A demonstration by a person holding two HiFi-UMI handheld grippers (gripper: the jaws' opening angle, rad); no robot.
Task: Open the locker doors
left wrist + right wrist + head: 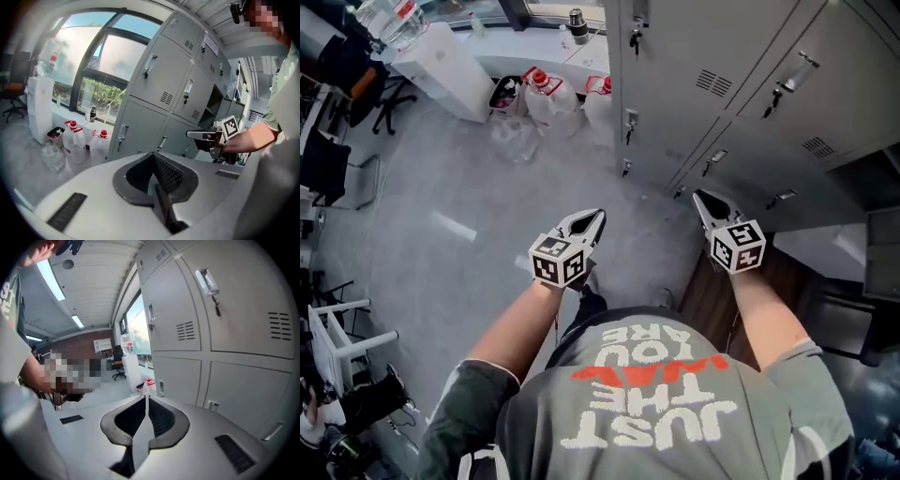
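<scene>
Left tongs (598, 217) and right tongs (699, 196) both pinched shut, empty. Lockers (694, 66) just ahead of them.

- The floor (441, 187) ahead of the left gripper (596, 217) is bare and gives open passage toward the lockers (703, 103).
- The lockers form a closed grey wall ahead and to the right. Handles (630, 122) protrude from the door faces.
- The right gripper (701, 197) hangs near the lowest doors, apart from them, with clear air between.
- Red-capped jugs (546, 94) crowd the floor at the left end of the lockers, near a white water dispenser (441, 58).
- Office chairs (328, 150) and a white rack (342, 333) obstruct the far left edge.
</scene>
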